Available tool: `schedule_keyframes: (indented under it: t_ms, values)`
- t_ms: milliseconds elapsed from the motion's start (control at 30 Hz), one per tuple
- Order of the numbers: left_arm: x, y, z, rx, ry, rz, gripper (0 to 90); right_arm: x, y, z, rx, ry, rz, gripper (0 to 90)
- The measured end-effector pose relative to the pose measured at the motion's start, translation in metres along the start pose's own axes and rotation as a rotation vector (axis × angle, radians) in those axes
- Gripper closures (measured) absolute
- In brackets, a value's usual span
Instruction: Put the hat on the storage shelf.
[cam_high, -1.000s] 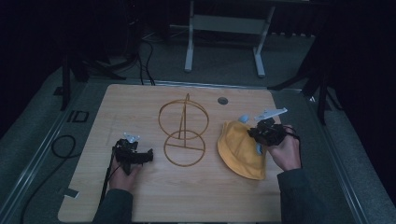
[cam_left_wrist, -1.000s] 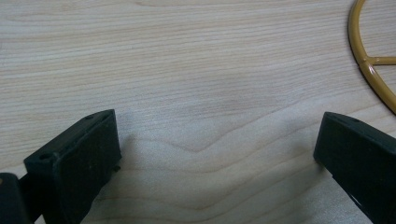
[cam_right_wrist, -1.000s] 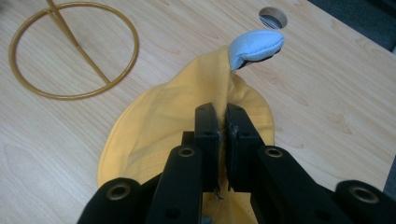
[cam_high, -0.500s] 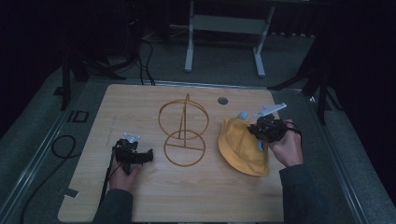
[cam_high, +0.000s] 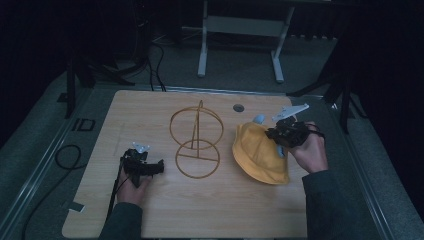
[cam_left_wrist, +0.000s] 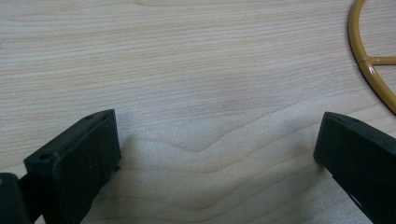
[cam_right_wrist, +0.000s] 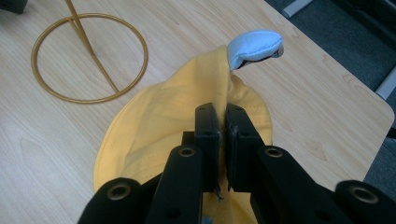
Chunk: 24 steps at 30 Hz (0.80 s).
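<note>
Yellow fabric hat (cam_high: 257, 152) is pinched at a fold by the right gripper (cam_right_wrist: 222, 122) — jaws closed on it, right of the gold wire stand (cam_high: 196, 141). Left gripper (cam_left_wrist: 217, 154) is rested on the wooden bench (cam_high: 150, 107) — jaws wide apart, nothing held.

You are working in a dim recording lab or studio, not a home. Around your pale wooden tabletop (cam_high: 150, 115) lie grey carpet, loose black cables (cam_high: 150, 55) and dark stand legs, and beyond it stands a white metal frame (cam_high: 240, 30).
</note>
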<state>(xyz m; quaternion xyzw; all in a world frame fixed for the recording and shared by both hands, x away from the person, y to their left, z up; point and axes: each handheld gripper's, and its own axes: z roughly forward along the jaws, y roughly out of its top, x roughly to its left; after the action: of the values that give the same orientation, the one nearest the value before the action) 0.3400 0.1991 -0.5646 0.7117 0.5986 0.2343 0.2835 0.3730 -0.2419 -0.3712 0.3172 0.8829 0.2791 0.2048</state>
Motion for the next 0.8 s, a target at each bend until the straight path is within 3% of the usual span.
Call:
schedule_keyframes:
  t_ms: [267, 800]
  values:
    - [0.000, 0.000, 0.000, 0.001, 0.000, 0.001, 0.4, -0.006, 0.006, -0.011, -0.035, 0.023, -0.009, 85.1]
    - [0.000, 0.000, 0.000, 0.001, 0.000, 0.003, 0.4, -0.012, 0.018, -0.029, -0.045, 0.037, -0.091, 85.0]
